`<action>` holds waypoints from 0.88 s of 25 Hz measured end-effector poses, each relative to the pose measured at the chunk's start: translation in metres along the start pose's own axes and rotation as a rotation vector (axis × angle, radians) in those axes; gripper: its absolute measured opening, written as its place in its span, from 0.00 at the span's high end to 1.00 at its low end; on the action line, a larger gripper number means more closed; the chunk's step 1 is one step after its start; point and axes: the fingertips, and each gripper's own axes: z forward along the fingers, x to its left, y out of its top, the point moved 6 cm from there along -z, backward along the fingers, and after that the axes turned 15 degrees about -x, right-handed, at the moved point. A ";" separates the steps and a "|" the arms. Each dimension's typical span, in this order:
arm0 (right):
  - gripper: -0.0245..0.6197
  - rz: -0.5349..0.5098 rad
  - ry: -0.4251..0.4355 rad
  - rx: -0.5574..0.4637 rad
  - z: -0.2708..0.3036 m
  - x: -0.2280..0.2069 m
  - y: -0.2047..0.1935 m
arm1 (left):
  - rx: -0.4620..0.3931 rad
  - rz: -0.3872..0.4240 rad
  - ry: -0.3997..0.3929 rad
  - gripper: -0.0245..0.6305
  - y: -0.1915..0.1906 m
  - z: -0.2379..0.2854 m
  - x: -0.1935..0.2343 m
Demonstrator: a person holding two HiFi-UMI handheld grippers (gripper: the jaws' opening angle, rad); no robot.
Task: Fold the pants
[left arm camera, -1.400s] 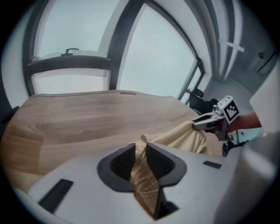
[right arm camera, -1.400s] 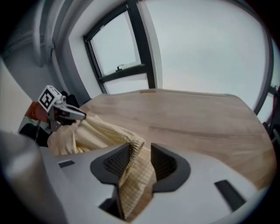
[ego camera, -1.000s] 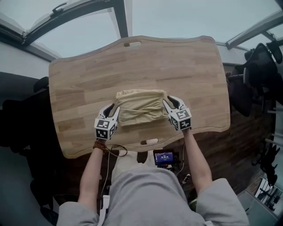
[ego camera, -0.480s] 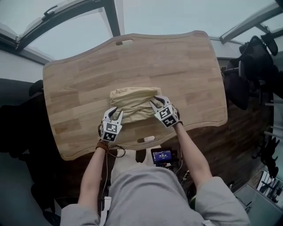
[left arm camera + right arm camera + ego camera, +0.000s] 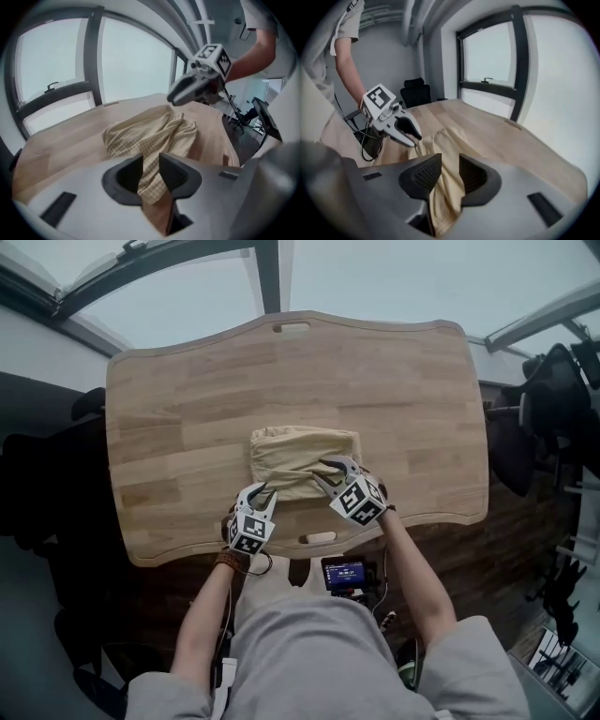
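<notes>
Beige checked pants lie folded in a bundle on the wooden table, near its front edge. My left gripper is at the bundle's near left corner and my right gripper at its near right part. In the left gripper view the cloth runs between the jaws of my left gripper, which are shut on it. In the right gripper view a fold of cloth hangs between the jaws of my right gripper, also pinched. Each view shows the other gripper at the cloth's edge.
The table has a slot handle at its near edge and another at the far edge. A small device with a lit screen and cables sit below the near edge. Black office chairs stand to the right. Windows lie beyond the table.
Both grippers have moved from the bundle's left and right sides inward towards each other along its near edge, taking the cloth's near corners with them. The right gripper has rolled.
</notes>
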 end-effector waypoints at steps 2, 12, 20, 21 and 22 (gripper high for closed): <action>0.74 -0.057 0.079 -0.035 0.038 -0.005 0.035 | 0.018 -0.015 0.027 0.79 -0.011 -0.005 0.001; 0.82 0.208 0.318 0.215 0.189 -0.032 0.056 | 0.027 -0.120 0.051 0.79 -0.034 -0.002 -0.001; 0.95 0.225 0.336 0.294 0.204 -0.042 0.051 | 0.086 0.035 -0.066 0.94 -0.052 -0.008 -0.021; 0.95 0.257 0.310 0.294 0.205 -0.049 0.050 | 0.087 0.022 -0.061 0.94 -0.053 -0.010 -0.022; 0.95 0.282 0.280 0.304 0.207 -0.054 0.046 | 0.089 0.006 -0.057 0.94 -0.055 -0.010 -0.021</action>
